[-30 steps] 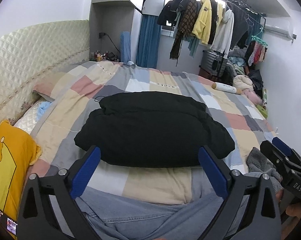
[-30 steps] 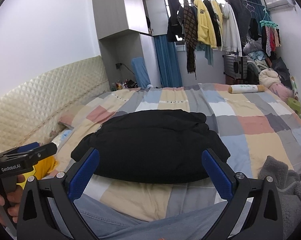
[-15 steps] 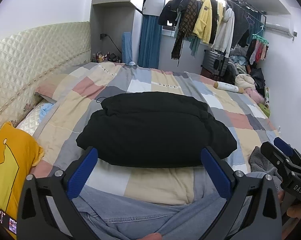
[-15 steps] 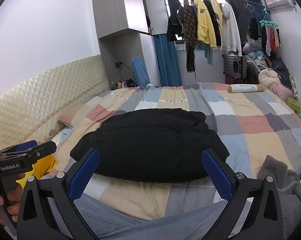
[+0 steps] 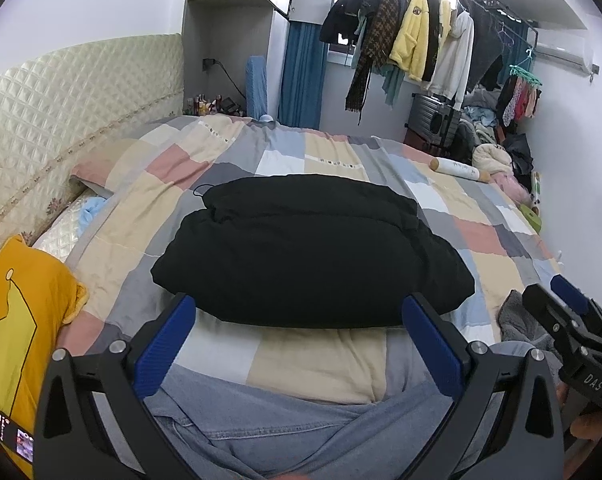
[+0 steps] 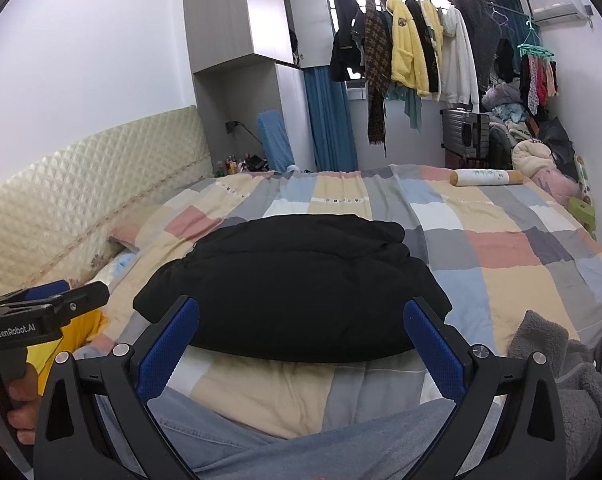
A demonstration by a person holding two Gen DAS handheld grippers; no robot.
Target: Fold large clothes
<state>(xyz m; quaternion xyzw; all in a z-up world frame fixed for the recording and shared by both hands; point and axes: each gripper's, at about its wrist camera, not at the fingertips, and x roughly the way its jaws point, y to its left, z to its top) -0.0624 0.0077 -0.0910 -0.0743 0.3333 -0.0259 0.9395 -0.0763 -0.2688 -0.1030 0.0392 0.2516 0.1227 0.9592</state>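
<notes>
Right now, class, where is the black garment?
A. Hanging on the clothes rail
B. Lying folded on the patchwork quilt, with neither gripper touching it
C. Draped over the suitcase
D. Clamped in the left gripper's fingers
B: the black garment lies in a compact bundle on the patchwork quilt, while the left gripper and right gripper stand open and empty, short of it.

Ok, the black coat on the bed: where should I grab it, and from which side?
Probably the near hem of the black coat, one corner per gripper, coming in low from the person's side. That thick edge faces both open grippers, the left gripper and the right gripper, and bulges above the patchwork quilt, giving the fingers something to pinch.
</notes>
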